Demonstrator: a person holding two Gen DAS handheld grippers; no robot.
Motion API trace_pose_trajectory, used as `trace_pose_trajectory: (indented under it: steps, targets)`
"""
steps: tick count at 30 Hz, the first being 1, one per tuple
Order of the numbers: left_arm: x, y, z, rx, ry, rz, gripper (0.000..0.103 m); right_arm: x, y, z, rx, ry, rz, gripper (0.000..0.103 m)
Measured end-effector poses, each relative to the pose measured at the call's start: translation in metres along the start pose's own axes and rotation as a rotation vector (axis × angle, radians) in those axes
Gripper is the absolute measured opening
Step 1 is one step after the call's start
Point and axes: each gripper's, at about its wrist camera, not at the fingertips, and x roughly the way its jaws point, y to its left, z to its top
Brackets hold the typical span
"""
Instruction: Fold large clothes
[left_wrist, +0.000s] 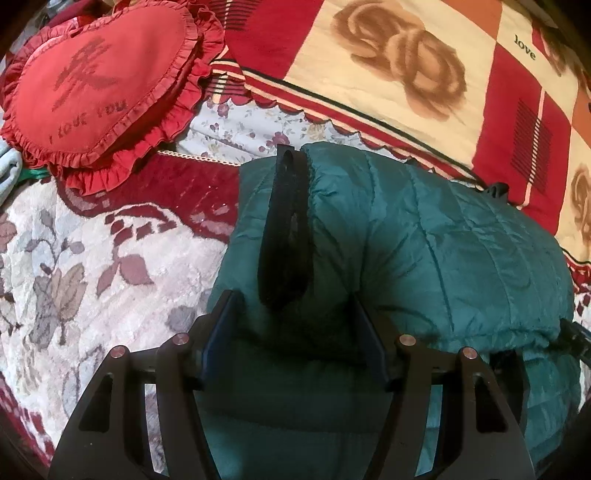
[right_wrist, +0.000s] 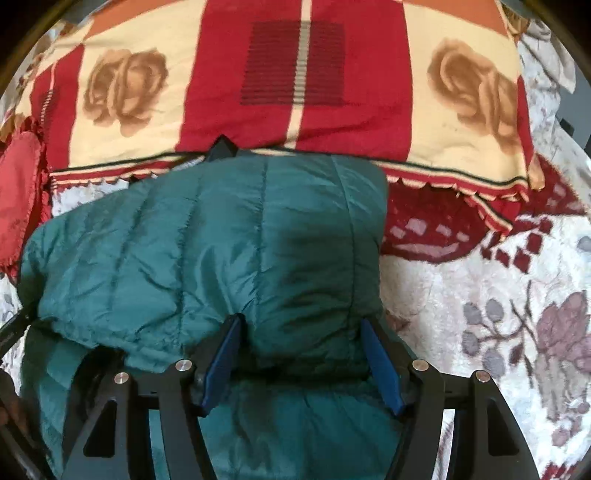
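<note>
A teal quilted puffer jacket (left_wrist: 424, 243) lies folded in a thick bundle on the bed, with a black strap or lining strip (left_wrist: 286, 229) running down its left part. It also fills the middle of the right wrist view (right_wrist: 207, 251). My left gripper (left_wrist: 293, 306) is open, its blue pads on either side of a hump of the jacket's near edge. My right gripper (right_wrist: 301, 328) is open too, its pads (right_wrist: 376, 354) straddling the jacket's near right edge. Whether the pads press the fabric I cannot tell.
A red heart-shaped frilled cushion (left_wrist: 96, 85) lies at the far left. A red and cream rose-patterned blanket (right_wrist: 295, 81) lies folded behind the jacket. The floral white and maroon bedspread (right_wrist: 498, 295) stretches to the sides.
</note>
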Motion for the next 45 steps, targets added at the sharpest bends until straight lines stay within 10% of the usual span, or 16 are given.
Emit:
trace_pose_trajectory:
  steps: [25, 45]
  targets:
    - [-0.111, 0.024, -0.110, 0.067, -0.052, 0.007, 0.063, -0.127, 0.012, -0.129, 0.000, 0.011, 0.180, 0.066]
    - [-0.128, 0.057, -0.157, 0.031, -0.023, 0.016, 0.063, -0.128, 0.022, -0.181, -0.040, 0.070, 0.159, 0.067]
